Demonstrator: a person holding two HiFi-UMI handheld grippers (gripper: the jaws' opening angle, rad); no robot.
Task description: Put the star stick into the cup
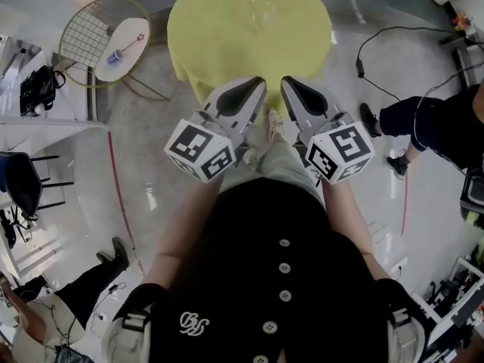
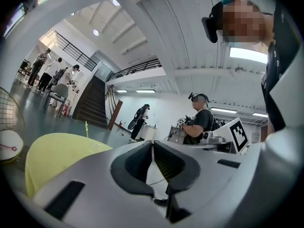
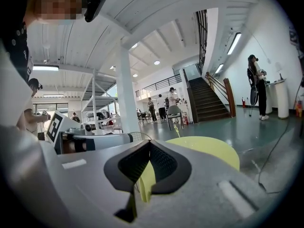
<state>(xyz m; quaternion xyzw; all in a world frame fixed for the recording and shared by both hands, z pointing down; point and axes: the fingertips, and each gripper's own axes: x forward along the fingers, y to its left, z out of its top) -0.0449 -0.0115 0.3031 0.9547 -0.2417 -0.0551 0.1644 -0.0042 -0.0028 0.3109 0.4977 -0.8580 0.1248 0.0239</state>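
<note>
Glossy hall floor surrounds a yellow desk (image 1: 227,29). The star stick (image 1: 131,44) lies beside a blue cup (image 1: 113,57) on a small white desk (image 1: 130,63), well apart at the left. The left claw (image 1: 255,84) and the right claw (image 1: 290,84) are both closed on nothing. I judge the task not begun: next, approach and open one claw. Something clear on the yellow desk is hard to identify.

Tbl cloth (image 1: 249,29): matt fabric; floor (image 1: 144,165): glossy, smooth; wire frame (image 1: 83,36): metal.
</note>
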